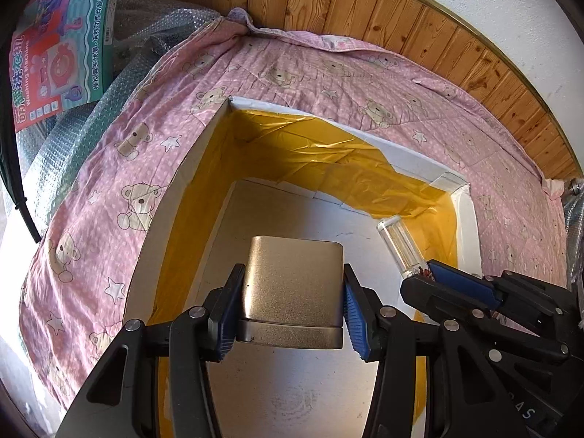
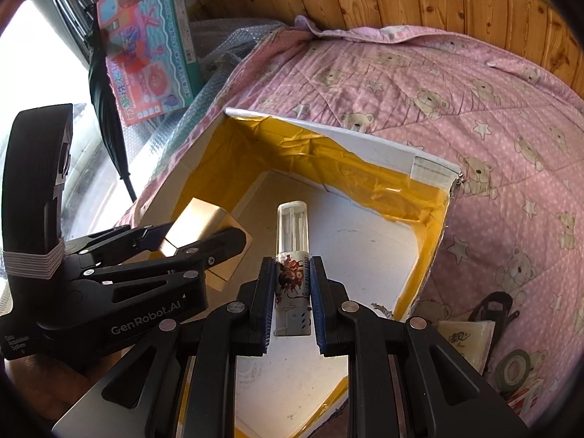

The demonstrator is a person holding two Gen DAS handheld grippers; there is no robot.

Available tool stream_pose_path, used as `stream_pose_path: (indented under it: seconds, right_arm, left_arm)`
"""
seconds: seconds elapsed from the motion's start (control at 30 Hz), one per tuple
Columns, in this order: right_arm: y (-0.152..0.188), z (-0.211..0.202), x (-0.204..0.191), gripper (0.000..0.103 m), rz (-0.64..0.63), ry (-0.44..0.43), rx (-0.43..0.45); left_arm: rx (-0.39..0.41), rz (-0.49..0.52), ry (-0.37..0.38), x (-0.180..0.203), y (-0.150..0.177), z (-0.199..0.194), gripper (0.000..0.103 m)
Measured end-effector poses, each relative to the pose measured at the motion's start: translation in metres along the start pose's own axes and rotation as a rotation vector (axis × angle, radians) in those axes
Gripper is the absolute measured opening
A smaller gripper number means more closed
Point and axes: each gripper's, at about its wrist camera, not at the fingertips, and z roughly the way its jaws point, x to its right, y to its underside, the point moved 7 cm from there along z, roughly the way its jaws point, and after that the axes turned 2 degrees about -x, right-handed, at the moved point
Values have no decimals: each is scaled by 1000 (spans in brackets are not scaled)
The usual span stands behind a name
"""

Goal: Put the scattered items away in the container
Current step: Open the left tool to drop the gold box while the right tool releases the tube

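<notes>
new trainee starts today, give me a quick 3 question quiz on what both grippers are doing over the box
1. True or false: the left gripper is shut on the gold tin.
2. What does the right gripper hold? A) tape roll B) clear-capped spray bottle C) tissue pack
3. Fill in: both held items hang over the open white box, whose inner walls are lined with ____ tape.

Key: 1 true; 2 B; 3 yellow. The tape roll and tissue pack lie outside the box on the pink quilt.
</notes>
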Motion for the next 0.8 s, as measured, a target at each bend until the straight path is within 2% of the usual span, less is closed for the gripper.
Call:
stream_pose_path:
  seconds: [0.23,0.37,0.43,0.5,0.57,0.8]
  right_arm:
    - [-7,9,2,19,-5,25,-14]
    - [-10,11,2,20,-15,27,-15]
    - [-11,11,-1,25,-31,6,-6]
    - [-11,8,-1,32,-35,0,6]
    - [-9,4,-1,32,-35,-9,22]
    - [0,-27,-3,32,-18,-48,93]
  left_arm:
    - [-7,23,-48,-5,-13,15,51]
    - [-7,21,-48,-6,-16,23,51]
    - [-6,6,-23,-5,-17,25,51]
    - [11,9,-42,-6,-19,25,55]
    - [33,2,-77,-9,-20,22,59]
    - [65,-5,-56,-9,-16,-1,59]
